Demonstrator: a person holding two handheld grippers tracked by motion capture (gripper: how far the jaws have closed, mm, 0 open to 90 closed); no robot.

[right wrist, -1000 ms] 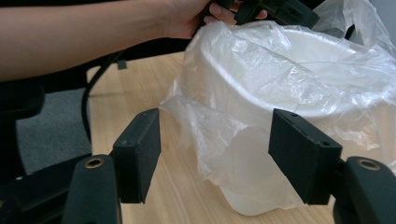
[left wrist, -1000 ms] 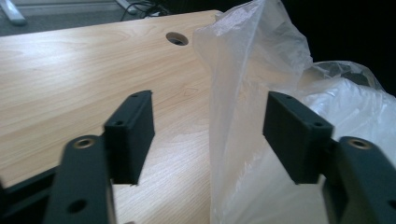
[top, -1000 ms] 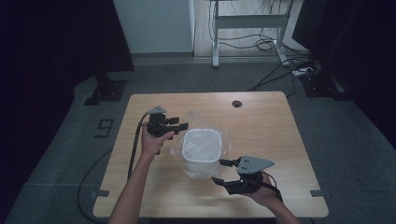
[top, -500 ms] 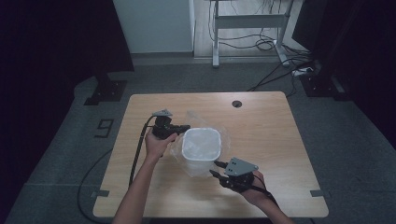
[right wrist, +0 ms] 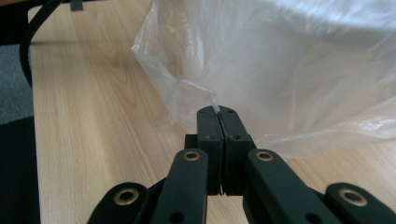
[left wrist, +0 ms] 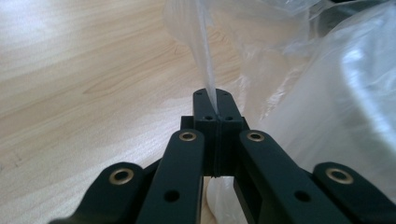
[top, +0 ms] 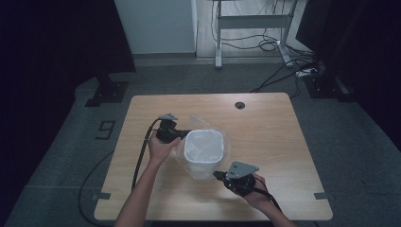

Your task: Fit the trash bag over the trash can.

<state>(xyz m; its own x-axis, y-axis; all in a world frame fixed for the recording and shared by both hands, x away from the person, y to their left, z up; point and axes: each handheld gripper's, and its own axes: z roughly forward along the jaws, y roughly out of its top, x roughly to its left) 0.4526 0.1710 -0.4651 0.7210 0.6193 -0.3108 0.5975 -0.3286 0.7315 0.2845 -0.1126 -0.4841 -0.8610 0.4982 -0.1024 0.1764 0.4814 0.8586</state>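
On the left of the high view, the left gripper [top: 182, 134] lies low over the wooden table [top: 274, 127], held in the person's left hand [top: 161, 149], its cable trailing back toward the near edge. Its fingers [left wrist: 205, 109] have just been closing and are now clenched on a thin fold of the clear plastic bag [top: 179, 152]; in the left gripper view the film [left wrist: 205, 56] rises straight up out of the pinch. Just right of that gripper stands the white container [top: 203, 151], upright near the middle of the table, with the bag loose around its outside. Farther right and nearer the person, the right gripper [top: 218, 175] points at the container's lower near side, held in the right hand [top: 250, 191], the grey three-cornered plate on top. Its fingers [right wrist: 210, 123] have also just been closing and now grasp a small tuft of the bag [right wrist: 299, 79] at its lower edge, close to the table surface. Beyond the table, a metal frame [top: 250, 21] and loose cables stand on the grey floor.
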